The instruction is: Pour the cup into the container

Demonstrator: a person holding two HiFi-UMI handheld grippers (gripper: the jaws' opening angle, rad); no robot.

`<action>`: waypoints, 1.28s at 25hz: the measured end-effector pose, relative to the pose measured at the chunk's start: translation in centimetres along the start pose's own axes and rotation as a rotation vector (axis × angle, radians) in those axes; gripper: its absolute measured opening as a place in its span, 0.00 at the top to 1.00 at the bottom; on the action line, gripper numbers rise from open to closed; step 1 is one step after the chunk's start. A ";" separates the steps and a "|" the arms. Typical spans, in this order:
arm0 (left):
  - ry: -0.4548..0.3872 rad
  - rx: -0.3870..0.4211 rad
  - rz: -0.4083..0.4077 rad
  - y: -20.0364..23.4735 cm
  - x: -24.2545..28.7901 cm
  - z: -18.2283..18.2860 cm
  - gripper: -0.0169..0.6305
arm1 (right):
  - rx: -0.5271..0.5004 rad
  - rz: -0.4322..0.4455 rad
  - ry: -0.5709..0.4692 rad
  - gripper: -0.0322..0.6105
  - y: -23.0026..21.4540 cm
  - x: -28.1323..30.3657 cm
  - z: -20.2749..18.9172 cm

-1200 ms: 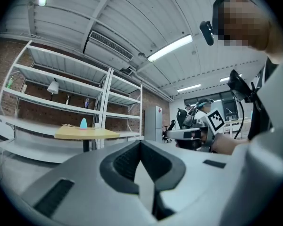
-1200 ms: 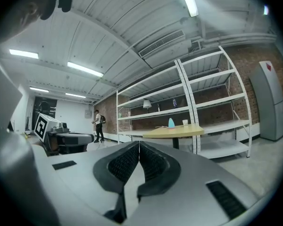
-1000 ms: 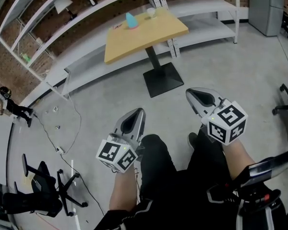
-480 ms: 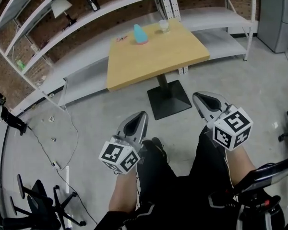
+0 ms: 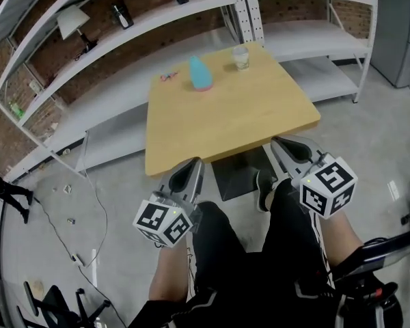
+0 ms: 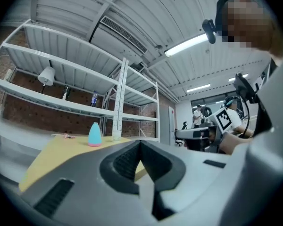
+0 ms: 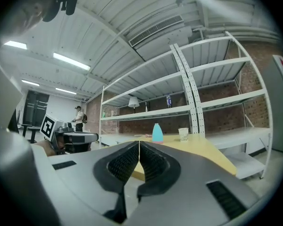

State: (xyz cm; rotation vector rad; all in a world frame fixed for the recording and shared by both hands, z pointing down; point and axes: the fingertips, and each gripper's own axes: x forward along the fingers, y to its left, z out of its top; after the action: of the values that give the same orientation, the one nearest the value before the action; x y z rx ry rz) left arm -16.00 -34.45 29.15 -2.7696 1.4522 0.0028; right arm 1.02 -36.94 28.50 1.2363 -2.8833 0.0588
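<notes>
Left gripper (image 5: 193,164) and right gripper (image 5: 280,144): both jaw pairs pressed together, nothing between them, by the near edge of the table (image 5: 225,125). Far side of the tabletop: blue container (image 5: 201,74), with cup (image 5: 240,57) to its right, apart. Only the right gripper view shows a distant standing person (image 7: 79,115).

A square wooden table (image 5: 225,125) stands on grey floor (image 5: 389,128). Behind the table, white metal shelving (image 5: 314,43) lines a brick wall (image 5: 7,74) (a lamp (image 5: 72,22) sits on one shelf). Above the table run ceiling strip lights (image 6: 188,44).
</notes>
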 end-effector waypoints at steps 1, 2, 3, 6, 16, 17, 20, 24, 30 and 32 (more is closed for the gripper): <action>0.001 0.007 -0.004 1.0 1.2 0.2 0.97 | 0.002 0.000 -0.007 0.95 -0.9 1.3 0.3; -0.001 0.011 -0.012 2.0 2.4 0.6 0.97 | 0.002 -0.003 -0.016 0.95 -1.9 2.5 0.6; -0.007 0.010 -0.023 2.8 3.5 0.9 0.97 | 0.002 -0.008 -0.023 0.95 -2.9 3.7 1.0; -0.018 -0.017 -0.049 5.4 6.5 1.6 0.97 | 0.000 -0.021 -0.040 0.95 -5.8 7.2 1.7; -0.011 0.033 -0.089 14.2 14.0 3.1 0.97 | -0.036 -0.041 -0.039 0.95 -12.7 18.2 4.1; -0.005 0.037 -0.100 14.8 14.7 3.0 0.97 | -0.042 -0.044 -0.033 0.95 -13.2 19.1 4.1; 0.000 0.017 -0.140 16.3 16.9 3.1 0.97 | -0.029 -0.047 -0.024 0.94 -14.9 21.8 4.4; 0.018 0.028 -0.212 17.5 19.9 3.0 0.97 | -0.007 -0.036 0.021 0.85 -17.0 25.5 4.0; 0.054 0.072 -0.326 18.0 23.2 0.7 0.97 | -0.003 -0.064 0.102 0.61 -20.6 29.2 2.1; 0.074 0.072 -0.351 18.2 24.0 -0.3 0.97 | 0.001 -0.076 0.135 0.58 -21.7 30.2 1.1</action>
State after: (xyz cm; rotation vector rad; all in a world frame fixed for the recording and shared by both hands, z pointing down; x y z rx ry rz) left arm -17.33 -64.50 29.08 -2.9488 0.9368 -0.1532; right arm -4.10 -73.80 28.66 1.2867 -2.7203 0.1377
